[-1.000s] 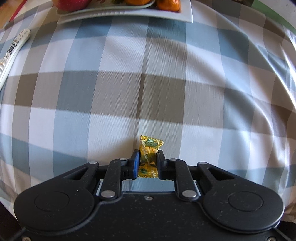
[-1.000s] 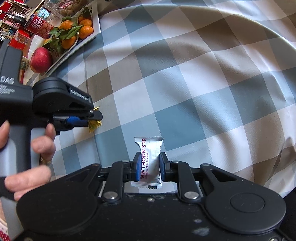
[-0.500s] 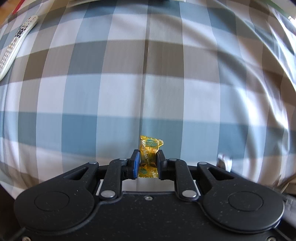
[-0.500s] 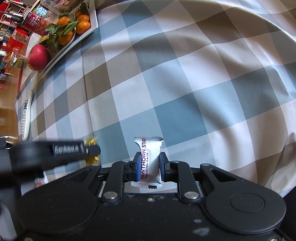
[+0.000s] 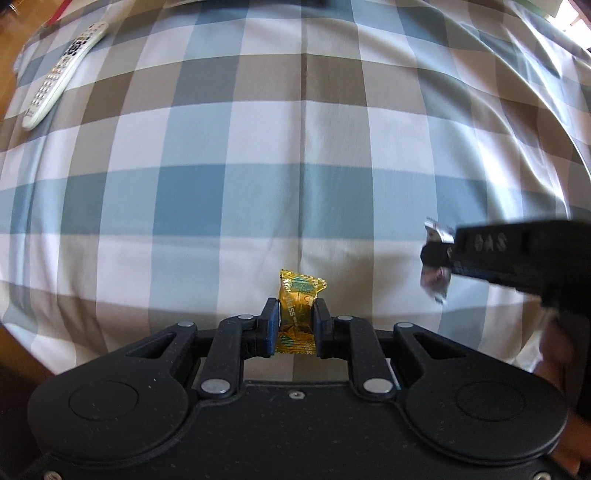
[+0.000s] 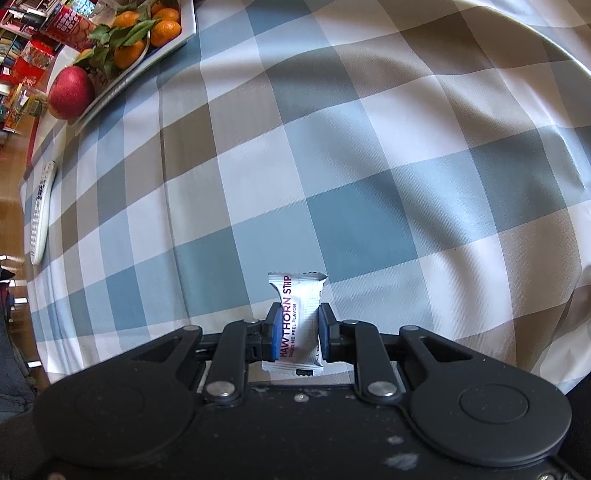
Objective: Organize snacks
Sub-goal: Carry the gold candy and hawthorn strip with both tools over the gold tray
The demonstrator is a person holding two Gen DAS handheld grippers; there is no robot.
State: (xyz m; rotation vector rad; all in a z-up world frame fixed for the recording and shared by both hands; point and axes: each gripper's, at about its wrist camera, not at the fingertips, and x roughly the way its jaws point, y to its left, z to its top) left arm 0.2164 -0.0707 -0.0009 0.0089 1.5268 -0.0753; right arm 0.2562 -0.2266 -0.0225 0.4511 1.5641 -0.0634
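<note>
Since a second ago the left gripper (image 5: 295,325) has travelled across the checked tablecloth (image 5: 229,192): the fruit tray that filled the top of its view is gone from it, the white remote control (image 5: 61,74) now lies far up and to the left of the gripper, and the right gripper (image 5: 439,254) has come into its view, to the right of it. In the right wrist view the left gripper has left the picture, while the fruit tray (image 6: 147,62) with its tangerines (image 6: 162,29) and red apple (image 6: 70,92) stays at the upper left.

The left gripper's jaws are closed tight on a gold candy (image 5: 297,314), held above the tablecloth. Its long axis runs along the fingers, one crimped end pointing forward beyond the tips.

The right gripper (image 6: 295,326) likewise pinches a white hawthorn strip packet (image 6: 297,321), long axis along the fingers, its printed name reading toward the tips.
</note>
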